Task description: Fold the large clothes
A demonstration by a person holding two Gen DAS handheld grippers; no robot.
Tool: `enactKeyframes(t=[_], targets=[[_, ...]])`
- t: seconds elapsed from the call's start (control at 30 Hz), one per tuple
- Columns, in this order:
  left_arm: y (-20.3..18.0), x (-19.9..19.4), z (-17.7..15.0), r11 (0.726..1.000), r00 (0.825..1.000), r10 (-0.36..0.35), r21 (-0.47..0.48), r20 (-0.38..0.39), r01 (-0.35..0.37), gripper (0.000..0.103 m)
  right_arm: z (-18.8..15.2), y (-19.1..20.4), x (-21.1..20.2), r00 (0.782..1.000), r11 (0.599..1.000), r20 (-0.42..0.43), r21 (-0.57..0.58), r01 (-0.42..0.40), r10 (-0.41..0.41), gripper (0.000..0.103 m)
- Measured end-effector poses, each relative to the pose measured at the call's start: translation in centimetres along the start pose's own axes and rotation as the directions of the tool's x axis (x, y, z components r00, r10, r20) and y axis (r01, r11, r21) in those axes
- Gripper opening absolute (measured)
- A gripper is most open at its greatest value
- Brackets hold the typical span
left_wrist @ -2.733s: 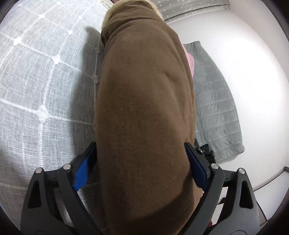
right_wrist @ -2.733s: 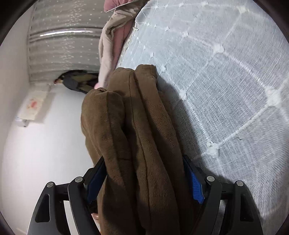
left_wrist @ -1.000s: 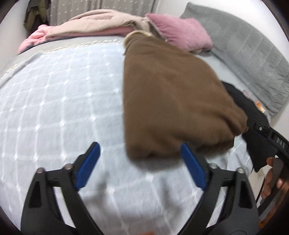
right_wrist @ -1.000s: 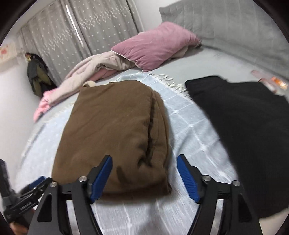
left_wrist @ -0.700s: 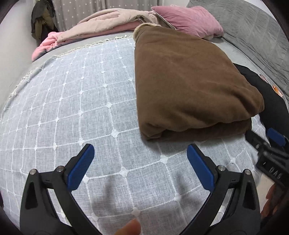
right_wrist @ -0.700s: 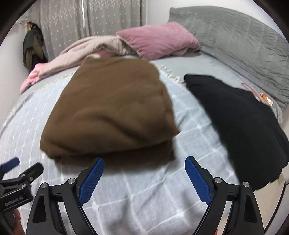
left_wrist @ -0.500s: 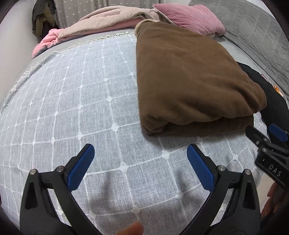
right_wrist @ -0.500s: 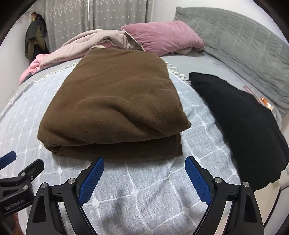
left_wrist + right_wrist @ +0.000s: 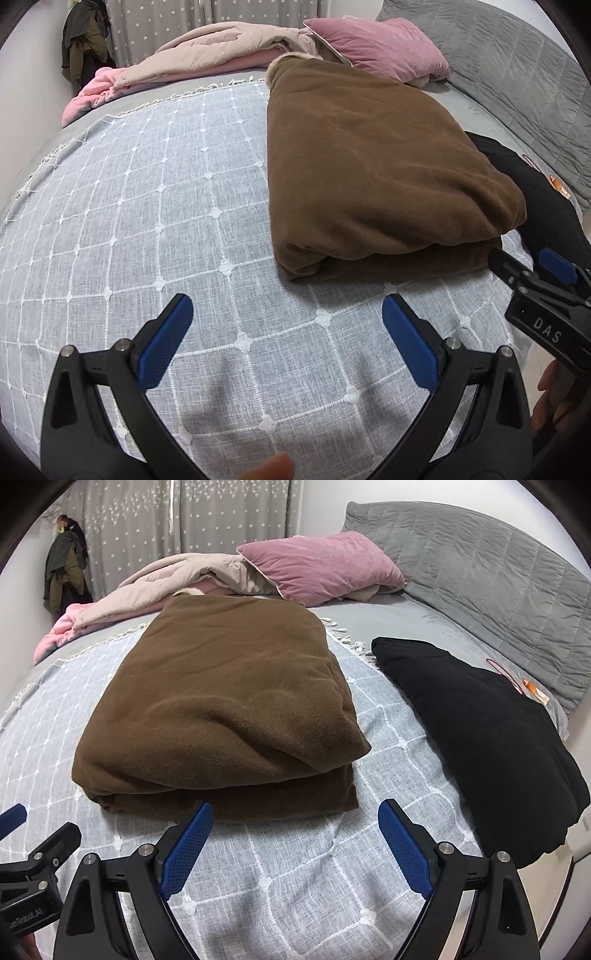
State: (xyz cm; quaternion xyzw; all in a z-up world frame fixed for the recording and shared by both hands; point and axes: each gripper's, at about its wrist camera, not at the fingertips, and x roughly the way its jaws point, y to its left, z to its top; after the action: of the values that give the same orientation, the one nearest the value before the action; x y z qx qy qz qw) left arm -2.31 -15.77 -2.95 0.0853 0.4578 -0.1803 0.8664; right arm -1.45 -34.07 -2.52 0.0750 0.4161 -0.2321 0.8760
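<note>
A brown garment [image 9: 369, 162] lies folded into a thick rectangle on the grey checked bedspread [image 9: 147, 221]; it also shows in the right wrist view [image 9: 229, 709]. My left gripper [image 9: 286, 317] is open and empty, above the bedspread just short of the garment's near left corner. My right gripper [image 9: 295, 823] is open and empty, just in front of the garment's near folded edge. The right gripper also shows at the right edge of the left wrist view [image 9: 532, 269].
A folded black garment [image 9: 487, 731] lies to the right of the brown one, near the bed's edge. A pink pillow [image 9: 321, 565], a beige and pink duvet [image 9: 166, 579] and a grey quilted headboard [image 9: 480, 565] are behind. Curtains and hanging clothes stand at the back left.
Both grippers let go of the brown garment, which now lies folded on the bed. Both have drawn back from it and stand open in front of it.
</note>
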Motion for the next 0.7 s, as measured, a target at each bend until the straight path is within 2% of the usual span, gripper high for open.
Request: enactKeyframes(t=[0.7], targets=[[-0.32, -0.07, -0.02, 1.0, 1.0, -0.01, 0.011, -0.007, 0.01, 0.102, 0.04, -0.17, -0.07, 1.0, 1.0, -0.001, 0.024, -0.013, 0.013, 0.092]])
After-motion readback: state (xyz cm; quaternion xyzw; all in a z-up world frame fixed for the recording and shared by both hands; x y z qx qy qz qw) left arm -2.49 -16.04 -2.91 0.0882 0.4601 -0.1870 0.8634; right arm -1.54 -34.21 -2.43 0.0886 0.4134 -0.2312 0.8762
